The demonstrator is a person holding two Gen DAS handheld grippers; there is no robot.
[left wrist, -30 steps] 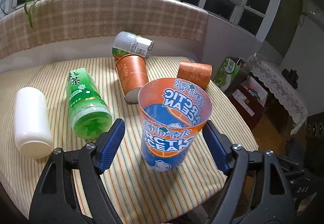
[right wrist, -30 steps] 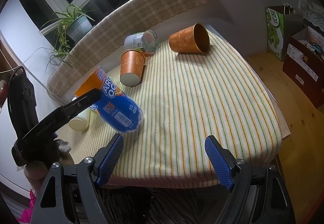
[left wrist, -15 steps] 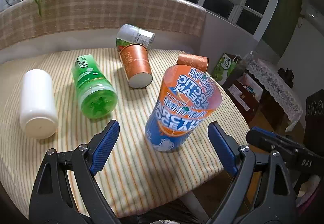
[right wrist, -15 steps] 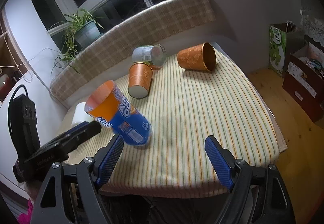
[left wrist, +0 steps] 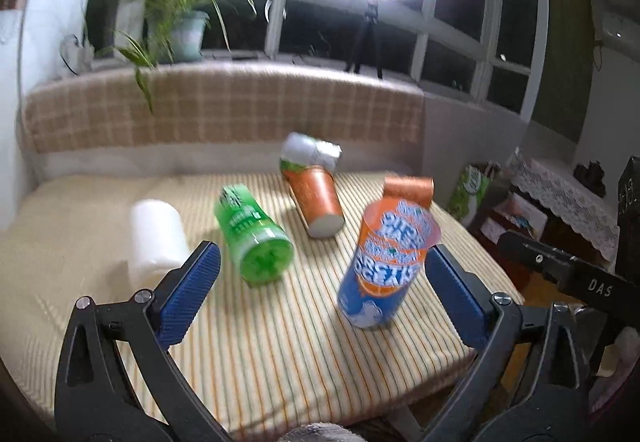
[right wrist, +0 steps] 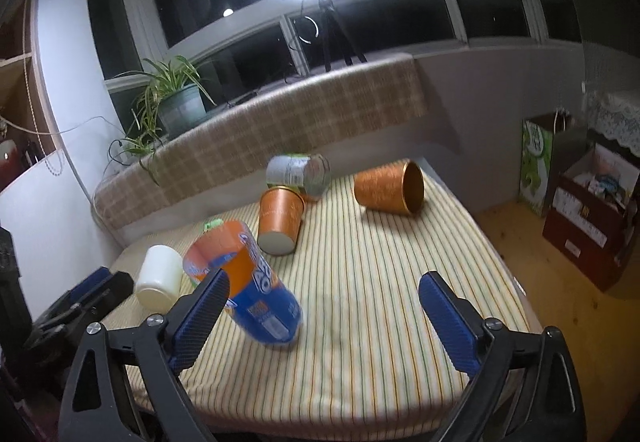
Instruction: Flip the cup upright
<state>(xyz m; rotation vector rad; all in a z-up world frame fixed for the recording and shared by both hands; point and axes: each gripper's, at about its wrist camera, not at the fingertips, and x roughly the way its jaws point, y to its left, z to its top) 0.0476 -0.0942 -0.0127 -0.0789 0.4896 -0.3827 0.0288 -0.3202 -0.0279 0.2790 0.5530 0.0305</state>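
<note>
The blue and orange Arctic Ocean cup (left wrist: 386,266) stands upright, mouth up, near the front right of the striped table; it also shows in the right wrist view (right wrist: 248,286). My left gripper (left wrist: 320,292) is open and empty, pulled back in front of the cup, not touching it. My right gripper (right wrist: 324,316) is open and empty, near the table's front edge, with the cup behind its left finger (right wrist: 202,316).
A green bottle (left wrist: 250,236), a white bottle (left wrist: 156,240), two orange paper cups (right wrist: 280,220) (right wrist: 390,188) and a silver can (right wrist: 300,172) lie on the striped table (right wrist: 380,282). A checked ledge with a potted plant (right wrist: 176,106) runs behind. Boxes (right wrist: 592,218) stand on the floor to the right.
My left gripper has let go of the cup, drawn back and risen; the cup now stands free on the table. My right gripper has tilted up a little.
</note>
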